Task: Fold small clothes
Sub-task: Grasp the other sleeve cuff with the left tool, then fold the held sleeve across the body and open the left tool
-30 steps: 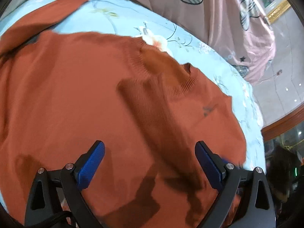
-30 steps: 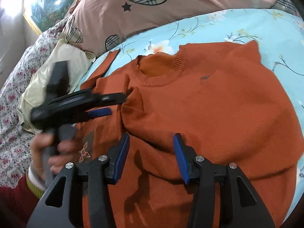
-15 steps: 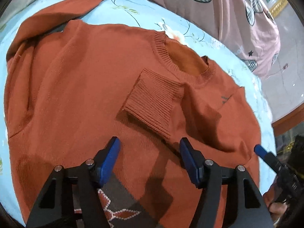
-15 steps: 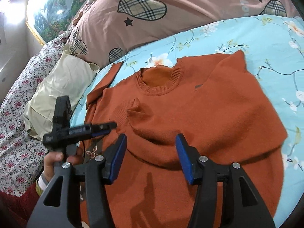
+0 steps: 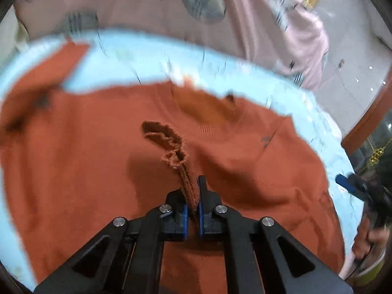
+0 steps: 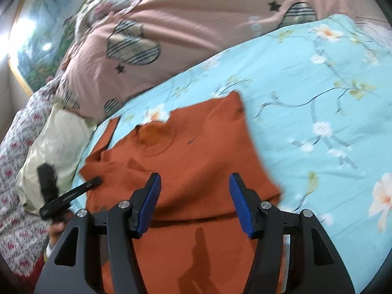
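An orange knit sweater [image 5: 73, 159] lies front-up on the bed, its right side folded over the chest [image 6: 196, 152]. My left gripper [image 5: 192, 186] is shut on the ribbed sleeve cuff [image 5: 171, 144], which stands up off the body of the sweater. It also shows at the left of the right wrist view, as the left gripper [image 6: 71, 193] held in a hand. My right gripper [image 6: 194, 183] hovers over the sweater's lower half. Its jaws are opening and nothing is pinched between them. The right gripper [image 5: 352, 183] shows at the bed's right edge.
The sweater rests on a light blue floral sheet [image 6: 318, 98]. A pink quilt with plaid hearts [image 6: 196, 24] is heaped behind it. A cream pillow [image 6: 56, 142] and a flowered cover [image 6: 14, 183] lie to the left. A floor and wooden trim [image 5: 362, 122] show past the right edge.
My left gripper has closed on the sleeve cuff and raised it off the sweater. My right gripper has drawn back and swung right, its jaws a little wider.
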A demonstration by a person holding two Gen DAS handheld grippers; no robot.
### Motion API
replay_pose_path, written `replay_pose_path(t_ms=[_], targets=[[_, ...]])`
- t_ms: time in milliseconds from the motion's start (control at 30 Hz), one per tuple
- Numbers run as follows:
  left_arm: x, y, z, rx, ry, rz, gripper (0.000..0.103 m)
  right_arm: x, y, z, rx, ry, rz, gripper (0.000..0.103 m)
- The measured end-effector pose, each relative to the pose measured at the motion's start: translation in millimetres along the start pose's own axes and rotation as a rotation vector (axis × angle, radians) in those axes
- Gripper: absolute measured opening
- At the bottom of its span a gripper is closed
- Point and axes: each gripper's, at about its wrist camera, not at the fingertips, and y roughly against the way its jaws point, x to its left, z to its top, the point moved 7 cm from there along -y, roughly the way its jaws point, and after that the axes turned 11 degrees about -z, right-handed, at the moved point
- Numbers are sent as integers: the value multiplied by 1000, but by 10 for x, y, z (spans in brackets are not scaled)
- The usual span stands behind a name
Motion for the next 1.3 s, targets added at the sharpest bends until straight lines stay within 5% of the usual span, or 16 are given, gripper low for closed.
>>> replay_pose_path(t_ms=[233, 333, 467, 500, 533, 700, 833, 967, 1033, 1133, 1233, 1300], targets=[[819, 373, -143, -50, 192, 114, 5, -102, -406, 186, 70, 26, -63, 59], [851, 442, -194, -88, 219, 88, 5, -59, -695, 224, 123, 60, -83, 59], [781, 350, -296, -23, 209, 54, 11, -26, -1033, 202, 202, 99, -105, 59], [774, 325, -308, -12, 208, 54, 15, -11, -1103, 178, 223, 119, -103, 48], [766, 306, -305, -6, 209, 52, 17, -7, -1114, 170, 226, 132, -105, 10], [644, 269, -228, -12, 189, 28, 10, -284, -908, 322, 160, 56, -100, 10], [452, 175, -198, -6, 142, 9, 7, -391, -1016, 215, 195, 33, -115, 11], [469, 64, -272, 30, 148, 40, 7, -303, -740, 316, 90, 85, -271, 21], [505, 84, -298, 37, 164, 35, 7, -93, -610, 317, 44, 119, -215, 24], [578, 111, -325, 41, 178, 47, 10, 164, -721, 112, 132, 168, -89, 34], [599, 98, -331, 44, 186, 60, 12, -101, -861, 22, 162, 145, -207, 30], [606, 139, -341, 41, 167, 95, 15, -237, -771, 48, 161, 36, -140, 30]])
